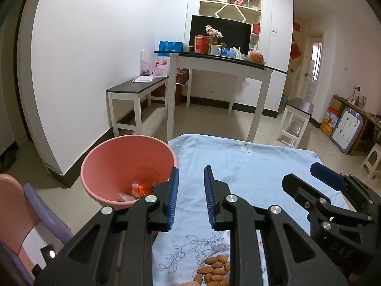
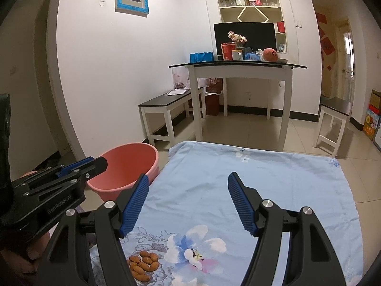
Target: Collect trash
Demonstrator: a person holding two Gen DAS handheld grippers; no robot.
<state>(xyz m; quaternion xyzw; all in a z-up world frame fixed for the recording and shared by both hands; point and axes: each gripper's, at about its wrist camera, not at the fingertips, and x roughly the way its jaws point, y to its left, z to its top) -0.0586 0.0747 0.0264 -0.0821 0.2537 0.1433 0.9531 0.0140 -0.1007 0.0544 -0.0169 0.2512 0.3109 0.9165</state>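
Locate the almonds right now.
The almonds lie in a pile on the floral cloth, bottom centre in the left wrist view, near the edge beside the pink bin.

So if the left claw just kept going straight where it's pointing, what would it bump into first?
Probably the blue flowered cloth: the left gripper, open and empty, tilts down toward bare fabric, just right of the pink bucket. Depth is hard to judge.

A pink bin (image 1: 112,166) stands upright just left of the left fingers (image 1: 173,197), beside the cloth's edge. Crumpled orange and clear wrappers (image 1: 139,189) lie at its bottom.
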